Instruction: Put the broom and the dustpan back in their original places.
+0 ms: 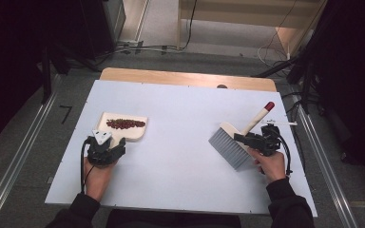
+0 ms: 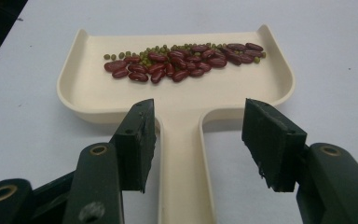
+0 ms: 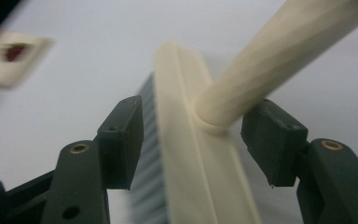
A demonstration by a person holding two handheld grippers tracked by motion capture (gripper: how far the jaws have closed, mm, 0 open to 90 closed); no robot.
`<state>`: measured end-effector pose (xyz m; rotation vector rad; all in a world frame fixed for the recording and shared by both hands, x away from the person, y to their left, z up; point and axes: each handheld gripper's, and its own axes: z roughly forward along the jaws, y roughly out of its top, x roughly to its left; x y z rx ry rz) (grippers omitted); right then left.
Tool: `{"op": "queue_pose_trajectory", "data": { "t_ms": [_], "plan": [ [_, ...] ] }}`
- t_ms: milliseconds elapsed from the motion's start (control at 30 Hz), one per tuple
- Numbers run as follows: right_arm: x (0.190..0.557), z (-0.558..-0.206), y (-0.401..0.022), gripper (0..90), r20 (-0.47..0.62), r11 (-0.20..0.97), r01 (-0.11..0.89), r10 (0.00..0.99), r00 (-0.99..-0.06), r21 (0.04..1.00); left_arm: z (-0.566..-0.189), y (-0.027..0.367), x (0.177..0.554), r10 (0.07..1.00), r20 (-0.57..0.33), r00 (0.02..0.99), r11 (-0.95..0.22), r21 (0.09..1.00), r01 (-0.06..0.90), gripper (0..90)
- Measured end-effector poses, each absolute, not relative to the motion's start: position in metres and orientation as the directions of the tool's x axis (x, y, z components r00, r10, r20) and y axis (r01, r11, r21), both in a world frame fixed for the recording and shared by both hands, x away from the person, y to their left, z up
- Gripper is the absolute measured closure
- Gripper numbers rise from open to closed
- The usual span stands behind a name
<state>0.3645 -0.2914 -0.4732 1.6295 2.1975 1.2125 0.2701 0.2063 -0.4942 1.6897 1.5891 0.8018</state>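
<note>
A cream dustpan (image 1: pixel 132 134) lies left of centre on the white table, with a row of red and green beans (image 1: pixel 126 124) in it. In the left gripper view the beans (image 2: pixel 182 58) lie across the pan (image 2: pixel 182 95). The pan's handle (image 2: pixel 182 158) runs between my left gripper's (image 2: pixel 198 140) jaws with gaps at both sides, so the gripper is open. At the right, a cream hand brush (image 1: pixel 228 145) with grey bristles and a red-tipped handle (image 1: pixel 259 116) rests on the table. My right gripper (image 3: pixel 193 140) stands open around the brush head (image 3: pixel 191 177) where the handle (image 3: pixel 270 60) joins it.
The white table (image 1: pixel 180 104) has a wooden strip along its far edge. A thin white stick (image 1: pixel 280 122) lies near the right edge behind the brush. Dark stands and cables surround the table on the floor.
</note>
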Motion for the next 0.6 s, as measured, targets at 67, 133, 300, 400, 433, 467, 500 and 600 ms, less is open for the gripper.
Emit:
{"op": "queue_pose_trajectory", "data": {
  "t_ms": [67, 133, 300, 400, 433, 467, 500, 600],
  "plan": [
    [0.366, -0.473, -0.295, 38.1, 0.240, 0.079, 0.731, 0.916, -0.321, 0.678, -0.494, 0.206, 0.270, 0.998, -0.013, 0.067, -0.029, 0.813, 0.582, 45.4],
    [0.367, -0.472, -0.301, 39.1, 0.239, 0.036, 0.723, 0.932, -0.274, 0.689, -0.494, 0.206, 0.270, 0.998, -0.014, 0.069, -0.029, 0.813, 0.582, 45.4],
    [0.371, -0.472, -0.306, 37.4, 0.227, -0.014, 0.727, 0.954, -0.197, 0.687, -0.494, 0.206, 0.270, 0.997, -0.014, 0.071, -0.030, 0.814, 0.580, 45.4],
    [0.375, -0.472, -0.304, 35.4, 0.208, -0.029, 0.738, 0.966, -0.152, 0.675, -0.494, 0.206, 0.269, 0.998, -0.013, 0.068, -0.029, 0.817, 0.576, 45.4],
    [0.376, -0.471, -0.304, 35.0, 0.194, -0.028, 0.737, 0.971, -0.141, 0.676, -0.494, 0.206, 0.270, 0.998, -0.014, 0.067, -0.027, 0.818, 0.575, 45.4],
    [0.378, -0.471, -0.302, 34.5, 0.183, -0.026, 0.738, 0.974, -0.133, 0.674, -0.494, 0.206, 0.270, 0.998, -0.014, 0.068, -0.028, 0.817, 0.576, 45.4],
    [0.381, -0.471, -0.301, 34.5, 0.185, -0.038, 0.740, 0.976, -0.117, 0.672, -0.494, 0.207, 0.269, 0.998, -0.012, 0.069, -0.030, 0.817, 0.576, 45.4],
    [0.390, -0.473, -0.299, 34.6, 0.156, -0.049, 0.750, 0.985, -0.072, 0.659, -0.493, 0.207, 0.269, 0.998, -0.017, 0.067, -0.025, 0.818, 0.575, 45.4]
  ]
}}
